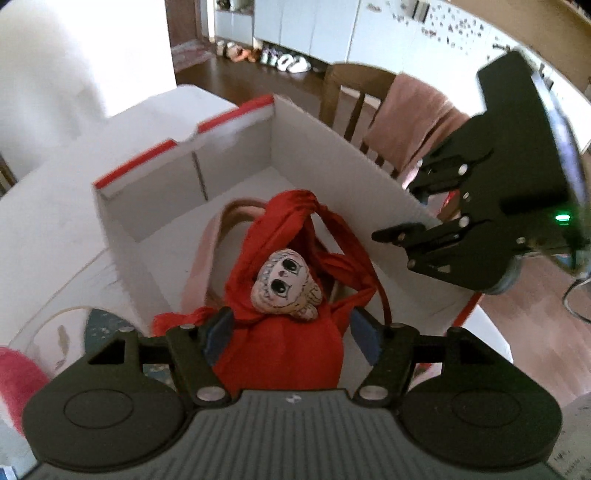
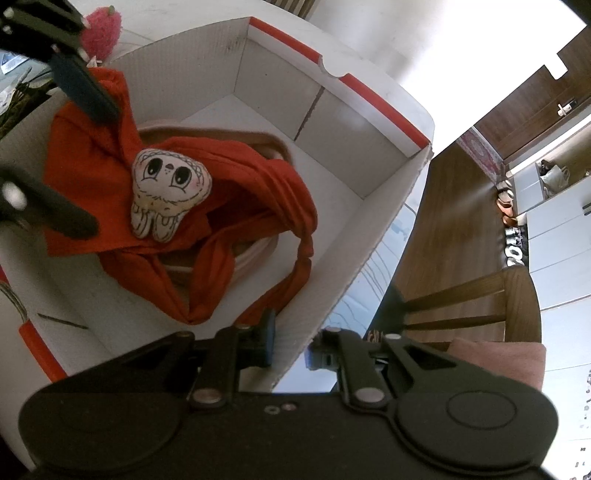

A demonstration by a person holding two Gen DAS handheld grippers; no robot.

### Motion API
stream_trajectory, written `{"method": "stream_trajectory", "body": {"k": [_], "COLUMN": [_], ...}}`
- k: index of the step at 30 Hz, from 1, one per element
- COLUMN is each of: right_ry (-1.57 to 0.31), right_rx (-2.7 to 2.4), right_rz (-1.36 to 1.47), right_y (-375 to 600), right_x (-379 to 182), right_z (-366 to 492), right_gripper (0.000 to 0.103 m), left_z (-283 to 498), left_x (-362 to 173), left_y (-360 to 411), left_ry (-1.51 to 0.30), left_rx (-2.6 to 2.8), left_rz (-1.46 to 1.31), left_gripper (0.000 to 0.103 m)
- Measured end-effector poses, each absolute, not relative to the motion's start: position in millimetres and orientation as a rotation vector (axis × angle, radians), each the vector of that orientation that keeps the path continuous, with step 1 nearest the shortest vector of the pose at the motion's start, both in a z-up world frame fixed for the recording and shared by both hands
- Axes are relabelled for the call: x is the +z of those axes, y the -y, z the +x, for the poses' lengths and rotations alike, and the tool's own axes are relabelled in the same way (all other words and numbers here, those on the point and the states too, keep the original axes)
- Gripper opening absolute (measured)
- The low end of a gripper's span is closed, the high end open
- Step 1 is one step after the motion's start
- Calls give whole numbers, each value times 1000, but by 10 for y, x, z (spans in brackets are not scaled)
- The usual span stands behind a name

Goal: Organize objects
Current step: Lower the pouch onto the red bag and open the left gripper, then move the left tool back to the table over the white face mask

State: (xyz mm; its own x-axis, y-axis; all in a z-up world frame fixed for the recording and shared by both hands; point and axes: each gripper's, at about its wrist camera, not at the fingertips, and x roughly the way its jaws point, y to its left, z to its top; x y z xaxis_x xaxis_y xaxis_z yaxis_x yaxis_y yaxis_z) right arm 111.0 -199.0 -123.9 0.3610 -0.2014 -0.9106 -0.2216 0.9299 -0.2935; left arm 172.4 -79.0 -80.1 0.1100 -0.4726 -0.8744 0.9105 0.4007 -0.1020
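A red cloth bag (image 1: 291, 295) with a white stuffed face charm (image 1: 286, 282) hangs into a white cardboard box (image 1: 236, 166) with red rim strips. My left gripper (image 1: 291, 328) is shut on the red bag over the box's near end. It also shows in the right wrist view (image 2: 74, 155), with the bag (image 2: 221, 206) and charm (image 2: 168, 194). My right gripper (image 2: 290, 341) is shut on the box's side wall (image 2: 369, 251), one finger inside, one outside. It shows in the left wrist view (image 1: 417, 210) on the wall (image 1: 354, 192). A pink item (image 1: 207, 254) lies under the bag.
The box stands on a white table (image 1: 44, 236). A pink fuzzy object (image 2: 101, 31) lies on the table beside the box. A wooden chair (image 1: 354, 99) with a pink cloth (image 1: 413, 122) stands beyond the table. Wooden floor (image 2: 450, 206) and white cabinets lie farther off.
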Motion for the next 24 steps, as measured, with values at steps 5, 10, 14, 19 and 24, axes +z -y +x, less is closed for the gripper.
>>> {"method": "stream_trajectory", "body": {"k": [5,10,14,19,24], "right_ry": [-1211,-1211,-1215,-1215,-1211], "right_rx": [12,7,13,17,17], "right_rz": [-401,-393,-396,-406,-417], "right_y": [1984,1988,1984,1978,1970], "right_x": [-1236,-1235,-1229,-1226,-1228], "right_z": [1111,1115,1119,1118,1111], "right_gripper": [14,14,13,13,13], "left_z": [1738,1783,1872,1945,1975], "left_x": [-529,-299,-185,-164,-274], "left_y": [473,106,-218,-624,-964], "left_ry": [-970,-920,-905,-916,-950], "left_rx": [-1051,-991,-930,-853,-787], "left_rz": [489,471,433,428,422], "left_gripper": [69,69,69,76,77]}}
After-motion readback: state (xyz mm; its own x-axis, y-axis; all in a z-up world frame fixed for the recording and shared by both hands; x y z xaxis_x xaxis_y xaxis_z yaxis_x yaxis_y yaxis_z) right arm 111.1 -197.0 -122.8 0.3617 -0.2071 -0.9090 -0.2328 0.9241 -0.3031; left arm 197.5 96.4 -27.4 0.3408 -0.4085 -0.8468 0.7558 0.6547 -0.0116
